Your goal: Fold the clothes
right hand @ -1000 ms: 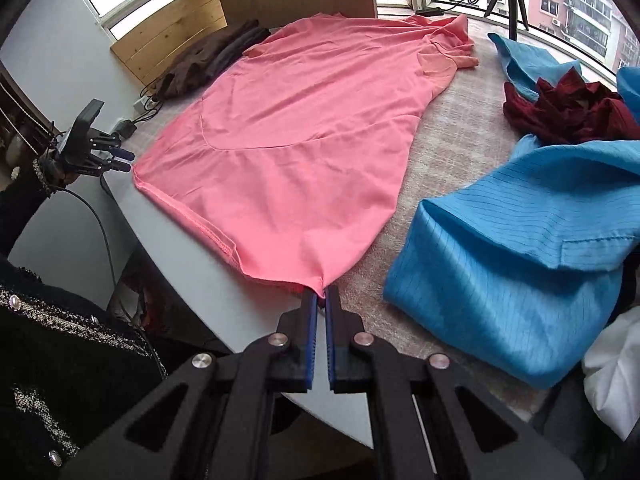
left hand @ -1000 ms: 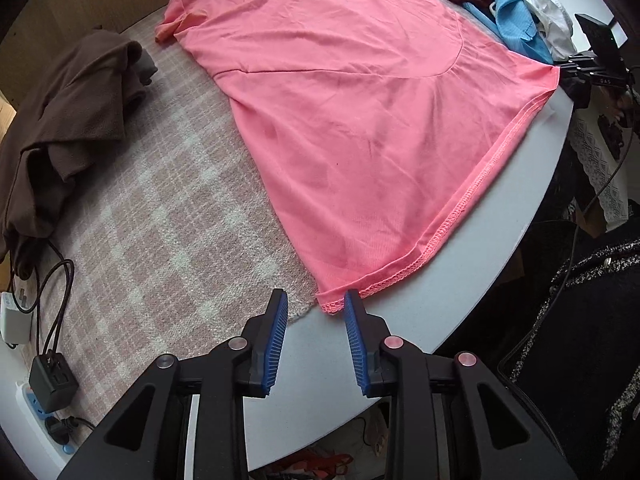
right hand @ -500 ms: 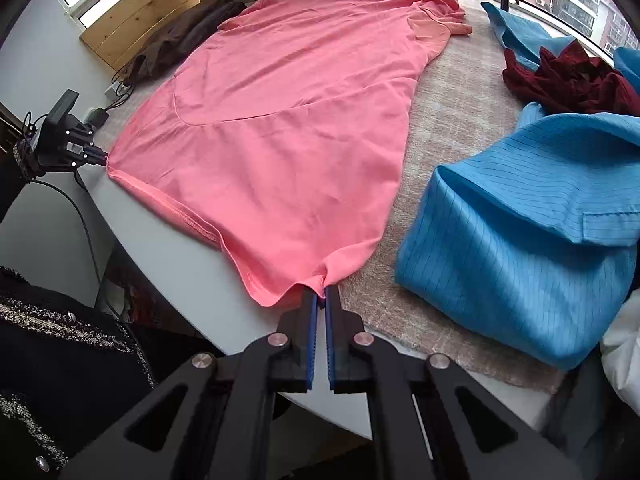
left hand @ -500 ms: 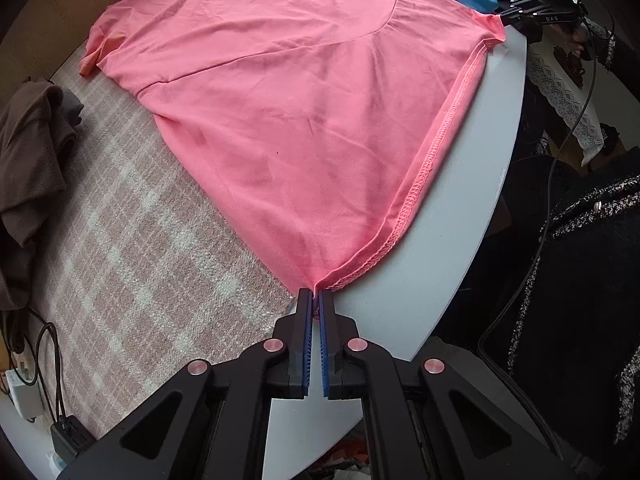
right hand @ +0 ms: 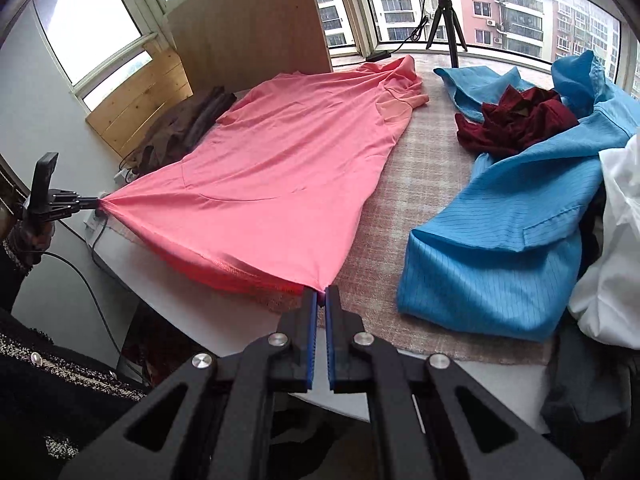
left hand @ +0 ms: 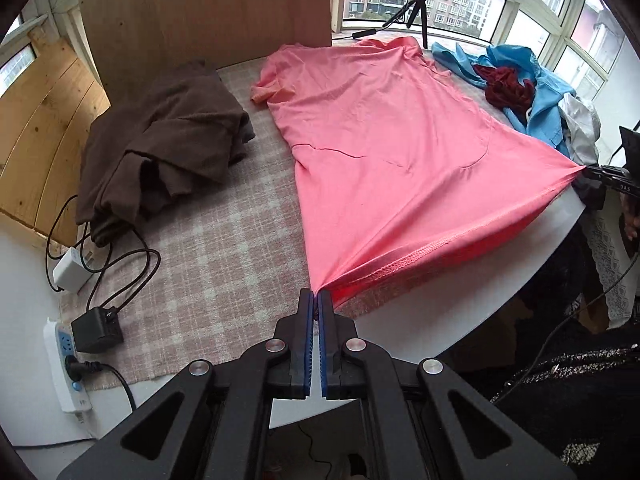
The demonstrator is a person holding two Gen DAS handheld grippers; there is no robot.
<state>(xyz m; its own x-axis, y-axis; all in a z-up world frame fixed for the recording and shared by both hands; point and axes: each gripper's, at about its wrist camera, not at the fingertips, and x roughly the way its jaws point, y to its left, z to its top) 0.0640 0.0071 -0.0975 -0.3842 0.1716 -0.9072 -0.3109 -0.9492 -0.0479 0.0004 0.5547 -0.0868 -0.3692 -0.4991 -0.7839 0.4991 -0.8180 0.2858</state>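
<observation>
Now both my left fingers point(left hand: 316, 298) and right fingers point(right hand: 321, 294) pinch shut on the pink shirt point(left hand: 384, 152) hem corners, lifting it taut between them for folding.

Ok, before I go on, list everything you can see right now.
pink shirt: one, spread mid-table, hem corners lifted
brown clothes: one pile, left of shirt
blue garment: one, right of shirt
dark red garment: one, crumpled on the blue
white garment: one, far right edge
checked mat: one, pinkish, under the clothes
table: one, white, round edge
power strip: one, white, left edge, with black adapter
tripod: one, black, by window
left gripper: jaws shut on left hem corner
right gripper: jaws shut on right hem corner
</observation>
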